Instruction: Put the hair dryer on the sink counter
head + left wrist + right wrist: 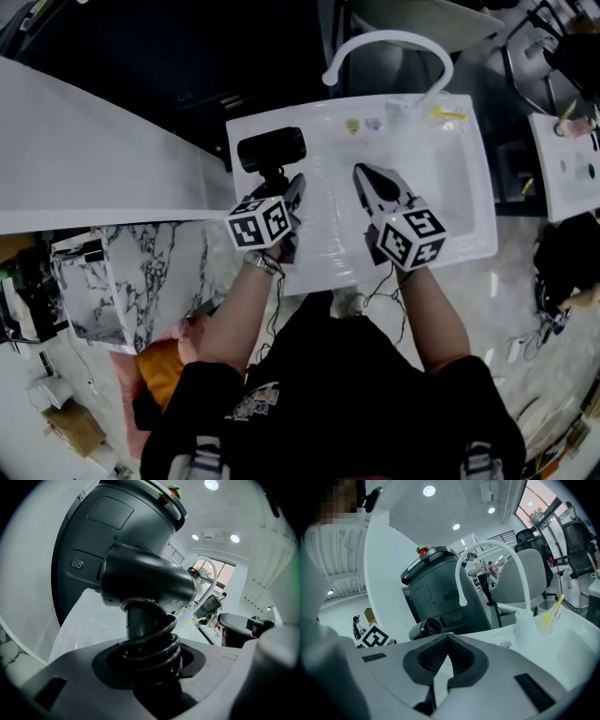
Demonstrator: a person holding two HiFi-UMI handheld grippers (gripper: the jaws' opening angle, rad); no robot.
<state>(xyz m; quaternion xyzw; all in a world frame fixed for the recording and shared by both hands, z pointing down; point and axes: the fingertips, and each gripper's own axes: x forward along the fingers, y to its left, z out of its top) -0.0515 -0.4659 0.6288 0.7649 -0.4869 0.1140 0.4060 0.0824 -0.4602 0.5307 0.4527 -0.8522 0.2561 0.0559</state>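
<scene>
Clamping the cord-wrapped handle of the black plastic hair dryer (271, 149), the left gripper (281, 187) jaws hold it at the white sink tabletop (469, 246). The right gripper (364, 175) jaws are closed together, empty.

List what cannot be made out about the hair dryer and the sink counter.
Hair dryer underside: head view, its own body hides it, so contact with the sink counter is unclear.
Cord end: left gripper view, behind the left tongs.
Two small items by the faucet: head view, too small.
</scene>
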